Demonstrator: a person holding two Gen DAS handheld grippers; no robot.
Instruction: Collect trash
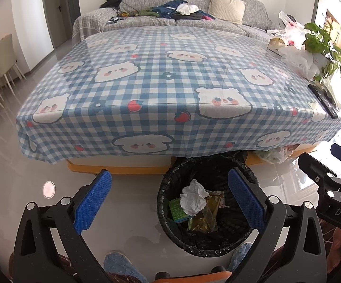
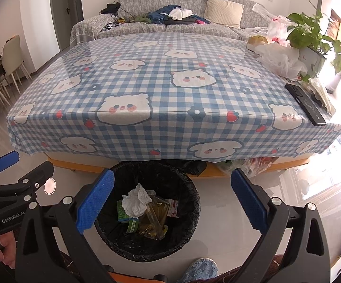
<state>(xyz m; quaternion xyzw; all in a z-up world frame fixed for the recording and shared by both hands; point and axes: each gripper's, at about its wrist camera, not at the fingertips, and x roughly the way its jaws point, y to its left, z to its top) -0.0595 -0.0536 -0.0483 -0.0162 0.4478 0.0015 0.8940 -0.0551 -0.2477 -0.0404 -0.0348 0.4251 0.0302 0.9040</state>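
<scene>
The trash (image 2: 144,212) lies inside a bin lined with a black bag (image 2: 189,231) on the floor, just in front of the surface with the blue checked cloth (image 2: 170,89): a crumpled white paper (image 2: 136,200) on top, a yellowish clear wrapper (image 2: 155,221) beside it and a green small box (image 2: 132,225) under them. In the right wrist view the bin sits below and between the two blue pads of the right hand-held gripper (image 2: 172,198), closer to its left pad, and the jaws stand wide apart, holding nothing. The left wrist view shows the same bin (image 1: 168,212) under the right pad of the left hand-held gripper (image 1: 170,198), also spread open and empty. Only the right wrist view shows a hand (image 2: 4,250) gripping the other tool. A black remote (image 2: 305,103) rests on the surface, far ahead and to the right of both grippers, near a potted plant (image 2: 312,37) and plastic bags (image 2: 279,59).
</scene>
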